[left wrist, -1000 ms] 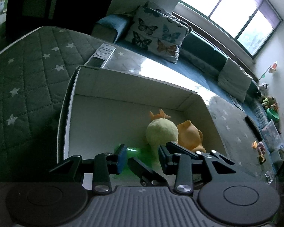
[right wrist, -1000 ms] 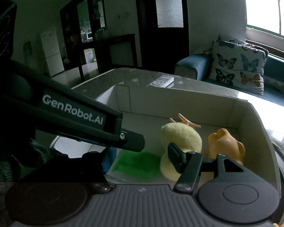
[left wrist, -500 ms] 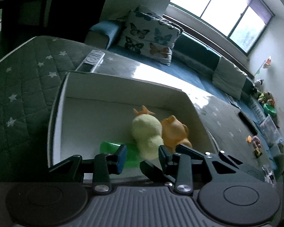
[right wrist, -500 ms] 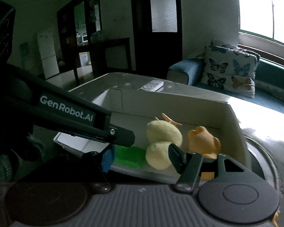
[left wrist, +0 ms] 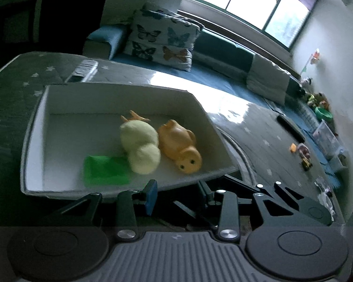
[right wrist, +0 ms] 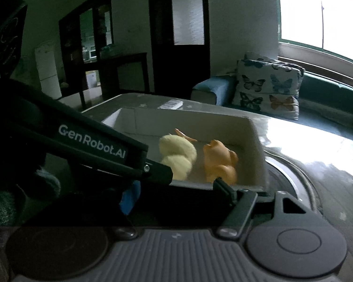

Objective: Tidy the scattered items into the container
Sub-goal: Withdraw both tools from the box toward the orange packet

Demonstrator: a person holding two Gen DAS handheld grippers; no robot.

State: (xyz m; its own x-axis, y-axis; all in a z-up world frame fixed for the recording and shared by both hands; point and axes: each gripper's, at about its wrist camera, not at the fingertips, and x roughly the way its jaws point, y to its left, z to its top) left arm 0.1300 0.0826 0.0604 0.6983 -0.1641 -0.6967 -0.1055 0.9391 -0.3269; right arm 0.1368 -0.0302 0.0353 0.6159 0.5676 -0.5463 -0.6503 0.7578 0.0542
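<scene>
Now both tools hang empty by the white box's (left wrist: 33, 127) near rim, left tool (left wrist: 176, 195) gaping, right tool (right wrist: 176, 191) just widening, pale plush (left wrist: 140, 145), orange toy (left wrist: 178, 145) and green piece (left wrist: 103, 170) inside.

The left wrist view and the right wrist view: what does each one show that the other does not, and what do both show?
Only the left wrist view shows the green flat item in the white box, small toys lying further along the surface, and the left gripper, open with nothing between its fingers.

Only the right wrist view shows the dark door, the white fridge, and the right gripper, its jaws just opened wider, empty.

Both show the white box, the pale yellow plush toy, the orange duck toy, the remote control and the butterfly cushion.
</scene>
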